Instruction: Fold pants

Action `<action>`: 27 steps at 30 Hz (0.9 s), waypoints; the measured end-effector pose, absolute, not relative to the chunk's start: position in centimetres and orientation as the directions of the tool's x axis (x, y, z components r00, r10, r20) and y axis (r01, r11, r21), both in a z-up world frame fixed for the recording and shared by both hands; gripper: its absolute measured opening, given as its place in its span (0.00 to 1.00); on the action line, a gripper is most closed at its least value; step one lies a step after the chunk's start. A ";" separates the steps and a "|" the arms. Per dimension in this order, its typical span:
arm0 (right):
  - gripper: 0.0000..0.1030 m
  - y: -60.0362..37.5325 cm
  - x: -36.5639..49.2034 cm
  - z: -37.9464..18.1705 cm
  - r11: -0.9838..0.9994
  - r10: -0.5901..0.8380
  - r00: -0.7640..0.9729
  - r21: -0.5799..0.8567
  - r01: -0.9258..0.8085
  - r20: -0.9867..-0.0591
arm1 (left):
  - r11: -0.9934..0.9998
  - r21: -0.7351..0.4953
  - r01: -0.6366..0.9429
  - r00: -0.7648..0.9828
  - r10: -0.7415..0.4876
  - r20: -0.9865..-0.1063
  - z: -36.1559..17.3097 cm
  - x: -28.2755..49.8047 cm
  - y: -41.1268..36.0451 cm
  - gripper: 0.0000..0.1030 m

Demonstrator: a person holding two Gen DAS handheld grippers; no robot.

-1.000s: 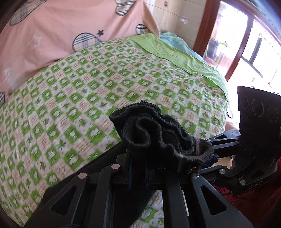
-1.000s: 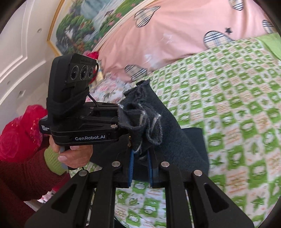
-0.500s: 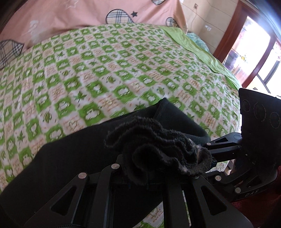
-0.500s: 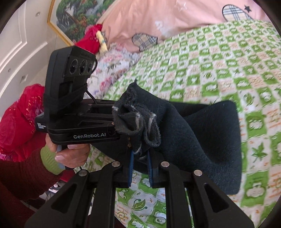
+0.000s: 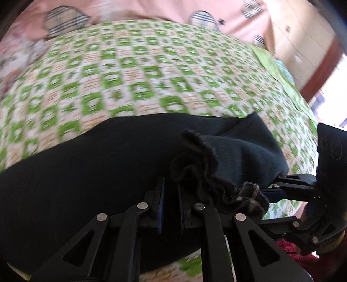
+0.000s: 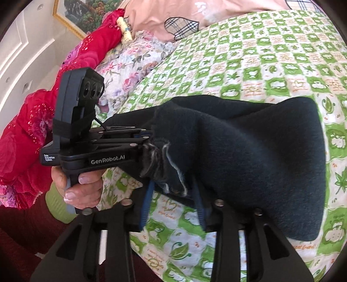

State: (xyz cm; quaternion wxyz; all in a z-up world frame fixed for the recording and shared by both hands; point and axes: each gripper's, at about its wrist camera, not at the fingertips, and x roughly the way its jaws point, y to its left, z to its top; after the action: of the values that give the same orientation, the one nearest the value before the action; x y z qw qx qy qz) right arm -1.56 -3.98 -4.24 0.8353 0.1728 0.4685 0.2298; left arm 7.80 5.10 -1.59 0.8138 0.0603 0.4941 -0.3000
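Gripping a bunched edge of the dark pants (image 5: 108,173), the left gripper (image 5: 170,201) has its blue-padded fingers drawn close together with the frayed, ruffled hem (image 5: 208,180) clamped between them and spilling over to the right. In the right wrist view the right gripper (image 6: 173,201) has its fingers (image 6: 146,199) spread apart, the pants edge lying between the pads but not pinched; whether cloth touches either pad I cannot tell. Just left of it, the left gripper's body, marked GenRobot.AI, lies level and points right into the same bundle, held from below by the person's left hand (image 6: 80,184), fingers curled round the handle, the wrist in a green cuff and dark red sleeve. Beyond the two grippers, the pants lie spread across the near part of the green-and-white checked bedspread (image 6: 260,54), folded end to the right. Farther off lie a floral cloth (image 6: 134,63), a red garment (image 6: 86,50), and a pink quilt (image 5: 151,10) with plaid patches.
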 end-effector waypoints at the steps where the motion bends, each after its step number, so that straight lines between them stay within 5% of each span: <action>1: 0.43 -3.8 -1.6 -4.2 0.835 0.546 0.454 0.501 -0.226 -0.704 | 0.830 -0.201 0.520 0.347 -0.421 -0.838 -1.5 7.6 5.8 0.10; 7: 0.43 -2.5 -0.7 -3.4 0.824 0.565 0.442 0.499 -0.268 -0.697 | 0.909 -0.187 0.373 0.418 -0.345 -0.841 -1.0 6.3 9.3 0.13; 11: 0.43 -1.9 0.3 -2.1 0.819 0.574 0.446 0.485 -0.307 -0.686 | 0.949 -0.187 0.255 0.453 -0.289 -0.843 -0.9 5.2 11.6 0.32; 18: 0.56 -0.2 2.4 -0.4 0.819 0.571 0.444 0.441 -0.367 -0.691 | 0.974 -0.202 0.104 0.495 -0.227 -0.838 -0.2 2.8 15.8 0.37; 27: 0.56 4.4 5.1 0.4 0.789 0.589 0.393 0.397 -0.470 -0.706 | 0.973 -0.225 -0.047 0.513 -0.170 -0.842 -0.2 0.9 20.3 0.37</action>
State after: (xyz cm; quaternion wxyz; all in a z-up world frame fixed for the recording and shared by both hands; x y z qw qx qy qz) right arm 5.07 4.36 0.42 0.8319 0.0664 0.4497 0.3182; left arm 0.92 20.30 -0.17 0.8627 -0.1100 0.4923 -0.0355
